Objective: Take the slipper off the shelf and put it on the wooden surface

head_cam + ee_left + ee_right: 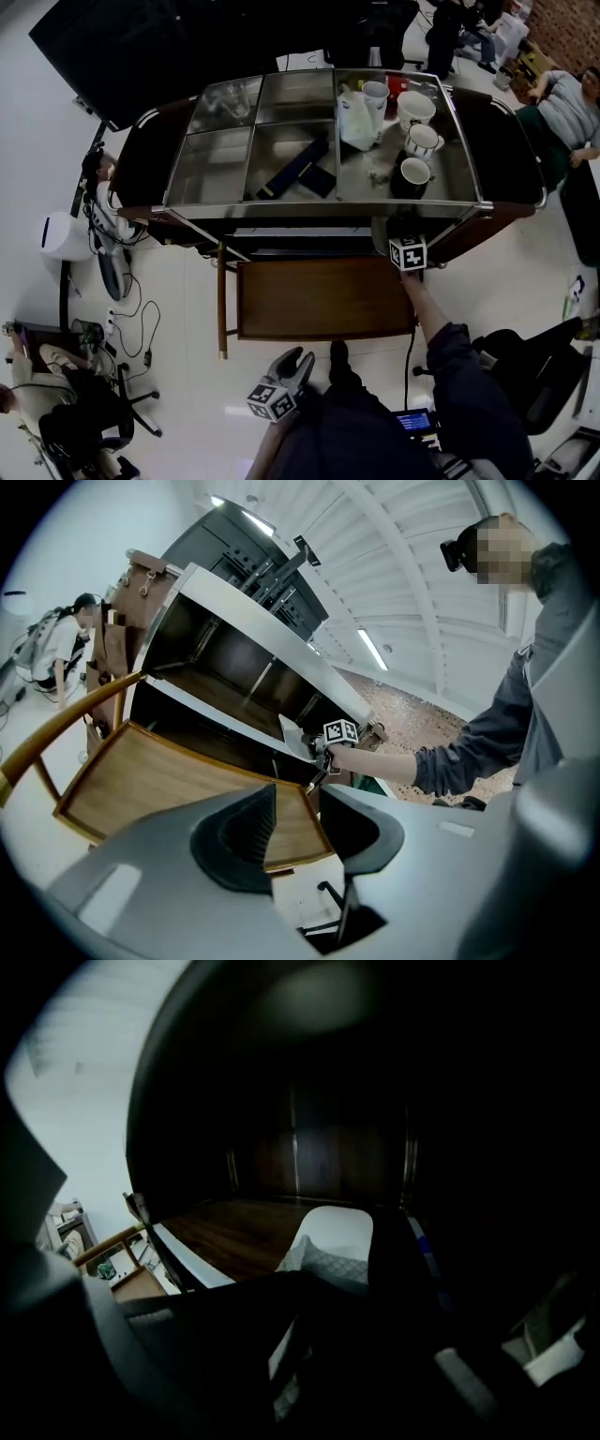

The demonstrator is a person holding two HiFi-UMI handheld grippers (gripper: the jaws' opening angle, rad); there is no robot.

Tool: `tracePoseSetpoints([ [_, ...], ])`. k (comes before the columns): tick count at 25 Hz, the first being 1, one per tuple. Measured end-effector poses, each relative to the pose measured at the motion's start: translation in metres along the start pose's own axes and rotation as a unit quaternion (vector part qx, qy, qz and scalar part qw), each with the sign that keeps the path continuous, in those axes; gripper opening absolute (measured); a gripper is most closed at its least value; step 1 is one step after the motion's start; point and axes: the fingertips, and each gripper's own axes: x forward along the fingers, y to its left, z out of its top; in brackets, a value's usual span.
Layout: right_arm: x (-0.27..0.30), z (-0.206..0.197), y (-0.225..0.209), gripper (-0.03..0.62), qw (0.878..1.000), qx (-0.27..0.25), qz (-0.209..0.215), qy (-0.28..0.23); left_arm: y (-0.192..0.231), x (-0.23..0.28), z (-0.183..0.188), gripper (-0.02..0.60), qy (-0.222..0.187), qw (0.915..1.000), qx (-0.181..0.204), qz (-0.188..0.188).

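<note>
Slipper (330,1241): a white slipper with a quilted upper is lying toe-first inside the shelf (234,1232), over its dark wooden floor and close to its front edge.
Slipper, left gripper view: it is showing as a pale wedge at the front edge of the shelf, tilting upward and touching the right gripper.
Right gripper (322,752): it is reaching into the front opening of the shelf. Its two dark jaws are sitting closed in on the slipper, one on each side, with the quilted upper running down between them.
Right arm (459,366): it is stretching forward from the shoulder, nearly straight, toward the right end of the shelf. The bare forearm (384,761) is extending from a dark sleeve, and the marker cube (408,252) is sitting just outside the front of the shelf.
Left gripper (296,817): its jaws are standing apart and gripping nothing. The gap is framing only a strip of wood and floor.
Left arm: it is holding that gripper low and close to the body, well back from the shelf, with the jaws pointing toward it.
Wooden surface (319,298): a framed brown board is projecting from the front of the shelf, below its opening. It is lying bare, between the shelf and the person.
Steel top (281,155): it is covering the shelf from above and is carrying cups (415,110) at its right end and dark flat items (300,169) at its middle.
</note>
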Motion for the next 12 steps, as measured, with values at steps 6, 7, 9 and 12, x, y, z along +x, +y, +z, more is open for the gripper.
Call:
tracePoseSetpoints([
  [6, -0.088, -0.048, 0.084, 0.008, 0.998, 0.008, 0.053, -0.040, -0.012, 0.012, -0.017, 0.150, 0.024, 0.9995, 0.002, -0.020],
  [7, -0.103, -0.065, 0.095, 0.008, 0.998, 0.012, 0.051, -0.041, -0.015, 0.014, -0.022, 0.150, 0.032, 0.9991, 0.002, -0.028],
  [9, -0.129, -0.106, 0.116, 0.008, 0.998, 0.022, 0.043, -0.034, -0.023, 0.016, -0.031, 0.150, 0.045, 0.9981, 0.004, -0.043],
  [12, -0.144, -0.168, 0.132, 0.008, 0.999, 0.041, 0.023, 0.002, -0.034, 0.011, -0.044, 0.149, 0.059, 0.9963, 0.010, -0.062],
])
